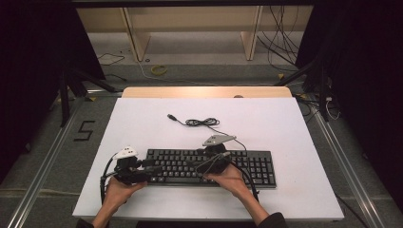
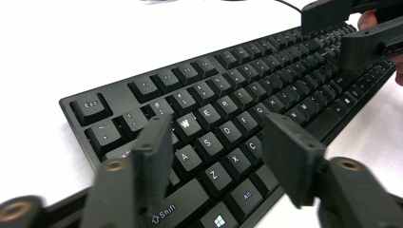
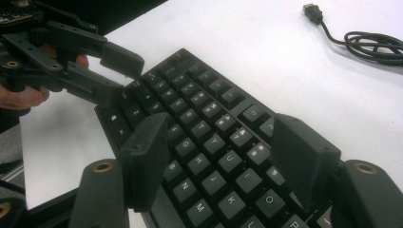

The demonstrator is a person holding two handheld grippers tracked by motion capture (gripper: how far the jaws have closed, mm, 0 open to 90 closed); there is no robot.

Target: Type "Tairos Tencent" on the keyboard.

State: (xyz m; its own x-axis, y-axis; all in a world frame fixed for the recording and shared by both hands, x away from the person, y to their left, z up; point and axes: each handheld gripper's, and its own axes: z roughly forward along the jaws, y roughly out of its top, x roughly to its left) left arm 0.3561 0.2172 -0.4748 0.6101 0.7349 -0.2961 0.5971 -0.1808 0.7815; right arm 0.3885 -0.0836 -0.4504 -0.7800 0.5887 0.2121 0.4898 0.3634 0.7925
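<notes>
Two hand-held black grippers hover over a flat black plastic computer keyboard (image 1: 209, 167), which lies lengthwise near the front edge of the white tabletop (image 1: 294, 128), a little left of centre. The left gripper (image 1: 151, 170) sits over the keyboard's left end, jaws apart above the letter keys with nothing clamped. The right gripper (image 1: 204, 167) is over its middle, jaws apart and likewise empty. The keyboard's thin black cable (image 1: 202, 122) lies coiled behind it toward the tabletop's far edge.
</notes>
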